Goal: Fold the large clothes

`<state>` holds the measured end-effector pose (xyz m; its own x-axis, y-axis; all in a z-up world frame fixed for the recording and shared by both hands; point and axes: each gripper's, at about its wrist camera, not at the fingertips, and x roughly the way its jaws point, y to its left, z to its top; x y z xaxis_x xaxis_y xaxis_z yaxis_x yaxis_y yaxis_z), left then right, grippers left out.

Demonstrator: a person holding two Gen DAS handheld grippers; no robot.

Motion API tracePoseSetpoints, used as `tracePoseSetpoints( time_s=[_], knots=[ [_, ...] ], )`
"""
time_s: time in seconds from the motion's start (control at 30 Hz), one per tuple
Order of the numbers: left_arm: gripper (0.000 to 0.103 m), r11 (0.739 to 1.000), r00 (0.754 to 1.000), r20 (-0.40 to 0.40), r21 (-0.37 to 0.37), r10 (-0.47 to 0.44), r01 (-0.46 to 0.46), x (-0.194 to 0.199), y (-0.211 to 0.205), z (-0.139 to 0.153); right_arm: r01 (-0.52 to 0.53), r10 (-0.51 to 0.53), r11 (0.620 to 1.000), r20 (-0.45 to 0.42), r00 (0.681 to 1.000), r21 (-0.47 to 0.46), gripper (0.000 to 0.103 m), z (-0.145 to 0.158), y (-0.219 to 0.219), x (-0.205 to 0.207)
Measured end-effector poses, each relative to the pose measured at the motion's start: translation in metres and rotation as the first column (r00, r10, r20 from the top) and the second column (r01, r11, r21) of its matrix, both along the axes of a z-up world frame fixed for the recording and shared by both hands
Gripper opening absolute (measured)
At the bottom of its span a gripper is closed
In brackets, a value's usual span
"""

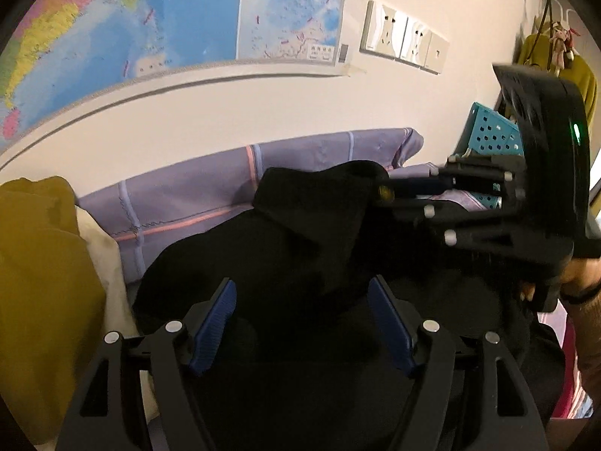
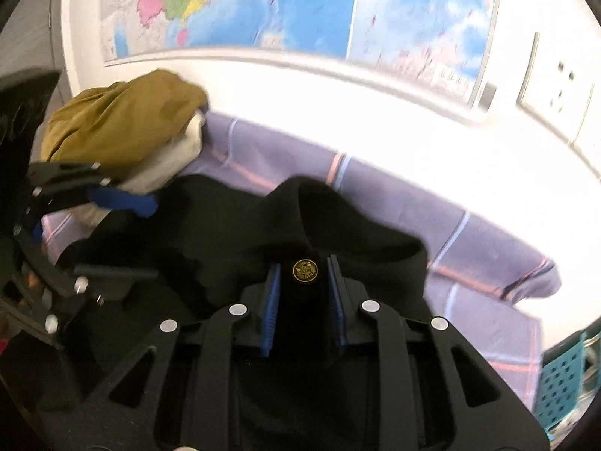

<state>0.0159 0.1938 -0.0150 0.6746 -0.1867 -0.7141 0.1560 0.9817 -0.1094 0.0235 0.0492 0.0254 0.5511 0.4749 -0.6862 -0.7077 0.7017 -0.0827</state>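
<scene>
A black garment point(image 1: 300, 248) with a gold round button point(image 1: 384, 190) lies on a purple checked sheet point(image 1: 195, 195). My left gripper point(image 1: 302, 323) is open, its blue pads wide apart over the black cloth. My right gripper point(image 2: 304, 300) is shut on the black garment point(image 2: 233, 233) beside the gold button point(image 2: 305, 271). In the left wrist view the right gripper point(image 1: 405, 188) comes in from the right and pinches the cloth's raised edge. In the right wrist view the left gripper point(image 2: 139, 236) shows at the left, open.
A mustard and cream clothes pile point(image 1: 41, 285) sits at the left, also in the right wrist view point(image 2: 124, 124). A teal perforated basket point(image 1: 488, 135) stands at the right. A wall map point(image 1: 169, 18) and sockets point(image 1: 405, 37) are behind the bed.
</scene>
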Motion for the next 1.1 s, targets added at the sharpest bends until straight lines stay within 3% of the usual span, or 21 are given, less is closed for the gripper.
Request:
tracePoseSetpoints(
  time_s=[0.13, 0.3, 0.33, 0.43, 0.57, 0.67, 0.8, 0.87, 0.93, 0.97, 1.0, 1.03, 1.07, 1.1],
  knots=[
    [0.070, 1.000, 1.000, -0.012, 0.010, 0.008, -0.007, -0.002, 0.002, -0.006, 0.013, -0.013, 1.000, -0.011, 1.000, -0.020, 0.024, -0.005, 0.015, 0.022],
    [0.070, 1.000, 0.999, -0.039, 0.008, 0.027, -0.026, -0.016, 0.016, -0.016, 0.013, -0.019, 0.988, -0.037, 0.999, -0.157, 0.026, -0.054, 0.040, 0.043],
    [0.071, 0.999, 0.999, -0.040, 0.012, 0.031, -0.030, -0.023, 0.020, -0.016, 0.019, -0.026, 0.988, -0.044, 0.999, -0.150, 0.027, -0.057, 0.037, 0.043],
    [0.078, 0.999, 0.999, -0.026, 0.020, 0.044, -0.043, -0.049, 0.033, -0.015, 0.042, -0.048, 0.993, -0.056, 0.997, -0.114, 0.049, -0.048, 0.024, 0.041],
    [0.084, 0.998, 0.998, -0.032, -0.021, 0.054, -0.055, -0.090, 0.053, -0.017, 0.066, -0.065, 0.998, -0.041, 0.997, 0.008, 0.062, -0.011, -0.027, 0.017],
    [0.085, 0.998, 0.997, -0.062, -0.043, 0.047, -0.050, -0.120, 0.058, -0.028, 0.027, -0.016, 0.992, -0.092, 0.996, 0.123, 0.064, 0.003, -0.073, -0.019],
    [0.086, 0.999, 0.994, -0.112, -0.027, 0.018, -0.022, -0.133, 0.048, -0.043, 0.021, -0.015, 0.997, -0.089, 0.996, 0.069, 0.069, -0.015, -0.108, -0.063],
    [0.085, 1.000, 0.988, -0.151, 0.010, 0.023, -0.022, -0.131, 0.039, -0.054, 0.078, -0.075, 0.996, -0.088, 0.993, 0.031, 0.073, -0.031, -0.122, -0.073],
    [0.068, 0.999, 0.982, -0.182, 0.025, 0.048, -0.044, -0.123, 0.036, -0.064, 0.154, -0.142, 0.986, -0.148, 0.979, 0.071, 0.073, -0.046, -0.146, -0.073],
    [0.063, 0.998, 0.985, -0.158, 0.033, 0.065, -0.060, -0.123, 0.036, -0.063, 0.183, -0.166, 0.979, -0.167, 0.972, 0.091, 0.072, -0.050, -0.153, -0.071],
    [0.041, 0.996, 0.986, -0.145, 0.040, 0.079, -0.074, -0.120, 0.036, -0.062, 0.222, -0.194, 0.967, -0.200, 0.960, 0.125, 0.072, -0.056, -0.166, -0.070],
    [0.029, 0.994, 0.984, -0.147, 0.049, 0.102, -0.095, -0.117, 0.039, -0.061, 0.239, -0.209, 0.961, -0.207, 0.956, 0.136, 0.071, -0.058, -0.170, -0.067],
    [0.026, 0.992, 0.982, -0.147, 0.035, 0.122, -0.118, -0.115, 0.043, -0.059, 0.266, -0.235, 0.954, -0.207, 0.950, 0.140, 0.071, -0.062, -0.177, -0.067],
    [0.017, 0.990, 0.980, -0.142, 0.011, 0.141, -0.141, -0.115, 0.049, -0.056, 0.278, -0.246, 0.951, -0.209, 0.947, 0.139, 0.071, -0.064, -0.181, -0.068]
  ],
)
